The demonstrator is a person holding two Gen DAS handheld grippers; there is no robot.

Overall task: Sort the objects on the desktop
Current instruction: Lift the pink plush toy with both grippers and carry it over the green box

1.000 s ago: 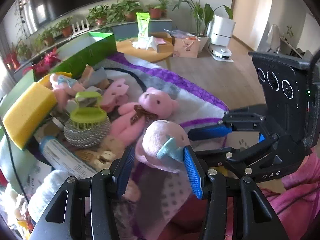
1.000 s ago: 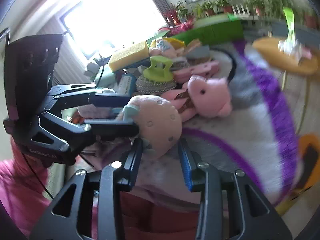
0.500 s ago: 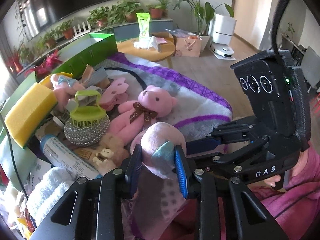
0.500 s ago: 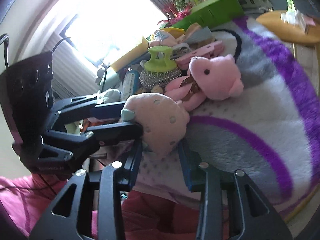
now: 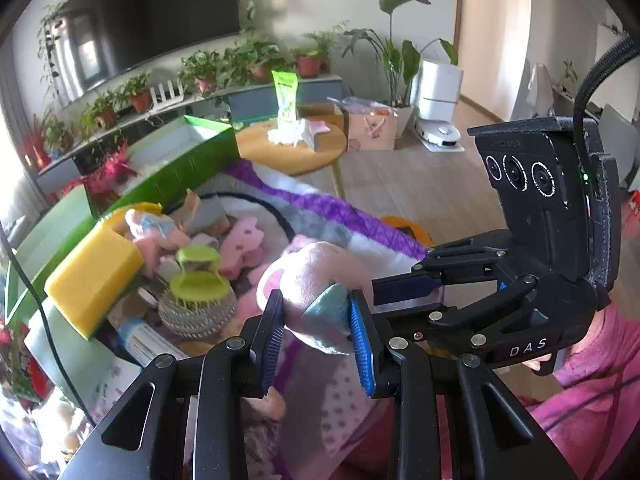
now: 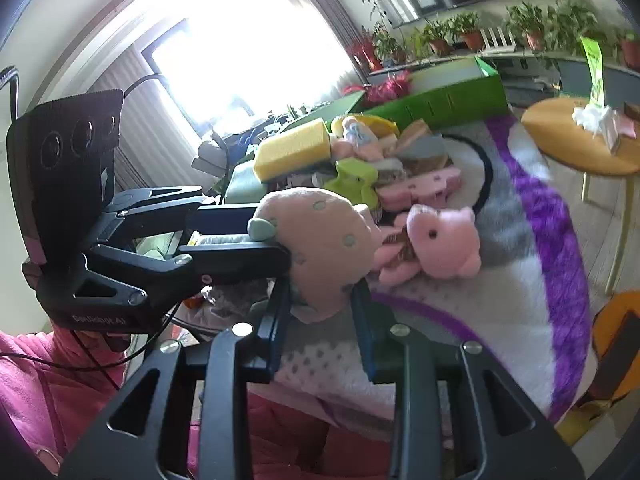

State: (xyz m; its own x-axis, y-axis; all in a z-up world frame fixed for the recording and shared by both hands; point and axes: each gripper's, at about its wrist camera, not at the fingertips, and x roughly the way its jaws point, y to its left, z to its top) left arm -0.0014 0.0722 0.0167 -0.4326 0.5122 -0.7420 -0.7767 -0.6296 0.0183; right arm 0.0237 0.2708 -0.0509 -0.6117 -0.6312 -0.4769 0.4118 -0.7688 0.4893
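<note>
Tongs L (image 5: 318, 330) + R (image 6: 320, 312) clamp strawberry plush (image 6: 320, 248) | clear of blanket (image 6: 520, 280)

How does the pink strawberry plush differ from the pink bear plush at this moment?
The strawberry plush is a rounded lump with pale green dots and a teal leaf; the bear plush has a face, ears and limbs. The strawberry plush is gripped by the left gripper and the right gripper; the bear plush lies free on the blanket. Both are soft pink toys.
</note>
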